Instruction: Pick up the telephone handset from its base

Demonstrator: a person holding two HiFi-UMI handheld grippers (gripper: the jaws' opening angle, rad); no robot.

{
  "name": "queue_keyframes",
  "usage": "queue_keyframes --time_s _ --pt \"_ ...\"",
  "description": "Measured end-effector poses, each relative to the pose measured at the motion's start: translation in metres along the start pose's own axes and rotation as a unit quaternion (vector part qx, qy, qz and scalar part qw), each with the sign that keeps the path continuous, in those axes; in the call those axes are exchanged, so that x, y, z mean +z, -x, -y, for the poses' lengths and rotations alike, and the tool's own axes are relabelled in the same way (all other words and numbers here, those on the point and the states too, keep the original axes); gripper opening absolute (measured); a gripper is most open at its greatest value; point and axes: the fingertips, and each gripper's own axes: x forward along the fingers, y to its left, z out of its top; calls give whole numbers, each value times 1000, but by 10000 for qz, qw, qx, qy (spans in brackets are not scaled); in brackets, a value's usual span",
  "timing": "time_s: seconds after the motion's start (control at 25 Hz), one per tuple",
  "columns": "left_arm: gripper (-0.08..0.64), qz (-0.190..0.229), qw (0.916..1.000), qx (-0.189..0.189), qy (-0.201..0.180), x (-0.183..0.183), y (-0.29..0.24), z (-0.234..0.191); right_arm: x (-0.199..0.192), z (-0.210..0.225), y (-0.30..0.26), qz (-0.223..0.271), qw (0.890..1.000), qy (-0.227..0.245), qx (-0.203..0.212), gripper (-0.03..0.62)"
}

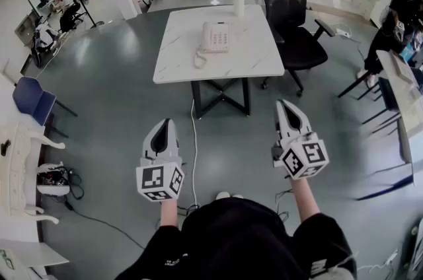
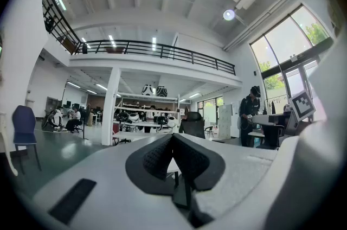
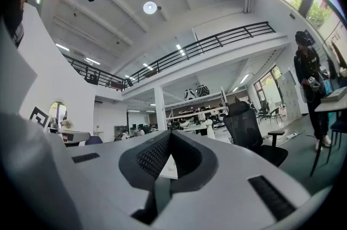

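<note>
A white telephone [image 1: 215, 37] lies on the white table [image 1: 178, 61] ahead of me, its handset [image 1: 205, 37] resting along the base's left side with a coiled cord [image 1: 198, 61] trailing toward the table's near edge. Both grippers are held level above the floor, well short of the table. My left gripper [image 1: 167, 121] is shut with nothing in it, its pads meeting at the tip in the left gripper view [image 2: 173, 136]. My right gripper [image 1: 284, 102] also shows its jaws closed together and empty [image 3: 169, 133].
A white vase [image 1: 238, 0] stands at the table's far edge. A black office chair [image 1: 291, 14] sits at its right side. A white cable [image 1: 194, 146] runs over the floor from under the table. A blue chair [image 1: 32, 99] stands left, a desk [image 1: 410, 90] and a person [image 1: 390, 28] right.
</note>
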Motion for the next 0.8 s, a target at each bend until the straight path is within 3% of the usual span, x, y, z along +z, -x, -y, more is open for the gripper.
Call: queue_keyframes --time_s 0.8 --pt "0 -70 9999 78 41 -4 -4 31 2 22 8 88 9997 -132 202 -8"
